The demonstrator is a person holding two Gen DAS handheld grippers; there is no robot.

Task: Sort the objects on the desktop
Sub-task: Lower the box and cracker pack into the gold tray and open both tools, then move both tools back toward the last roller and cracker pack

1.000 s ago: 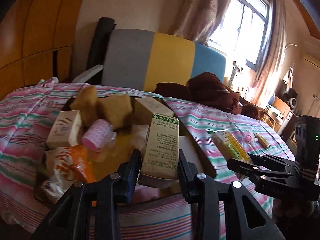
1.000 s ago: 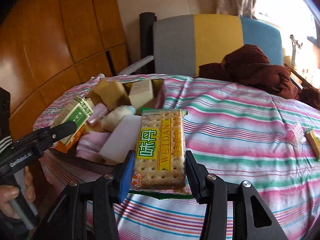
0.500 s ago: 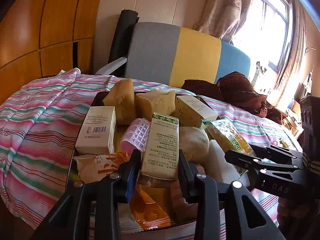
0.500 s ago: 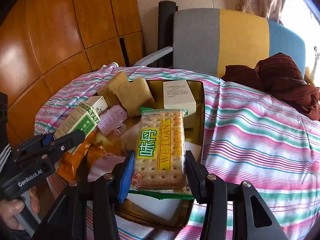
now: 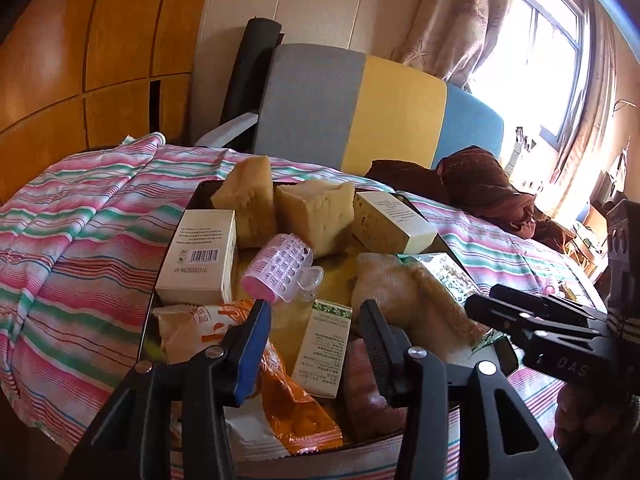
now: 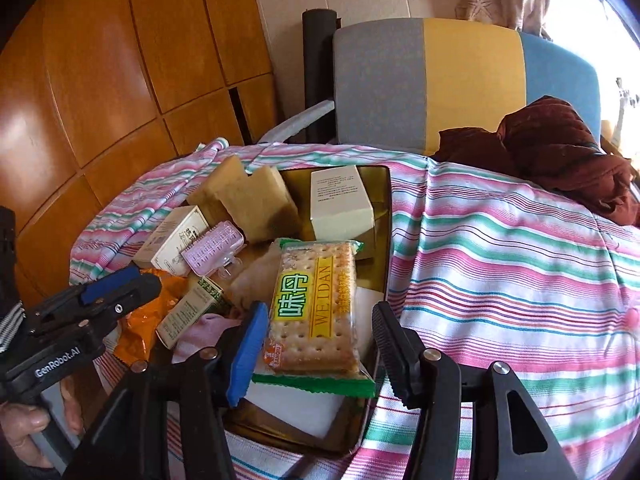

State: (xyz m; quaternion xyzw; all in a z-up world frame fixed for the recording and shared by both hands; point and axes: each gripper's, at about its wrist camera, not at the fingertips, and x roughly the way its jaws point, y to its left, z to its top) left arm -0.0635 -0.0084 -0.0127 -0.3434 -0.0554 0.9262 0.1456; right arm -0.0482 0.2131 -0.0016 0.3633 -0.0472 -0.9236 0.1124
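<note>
- Desktop objects lie heaped in a dark tray on a table under a pink, green and white striped cloth.
- At the tray's left edge in the left wrist view lies a white box with a barcode; below it is an orange and white snack packet.
- Left gripper hangs over the near end of the tray with its fingers spread apart and nothing between them.
- A narrow green-topped carton lies in the gap between those fingers, resting on the pile; neither finger touches it.
- Beyond it is a pink hair roller, and farther back two tan sponge blocks stand side by side.
- Right of the sponges lies a cream box, tilted against the tray's far right side.
- A beige cloth pad sits just right of the left gripper's right finger.
- Right gripper is also spread wide and holds nothing.
- A cracker packet with a yellow and green label lies flat on the pile between its fingers, clear of both, on top of a white slab.
- A person's hand holds the left gripper's handle at the lower left of the right wrist view.
- Behind the table stands a chair with a grey, yellow and blue back; a dark red cloth is bunched on the table's far right.
</note>
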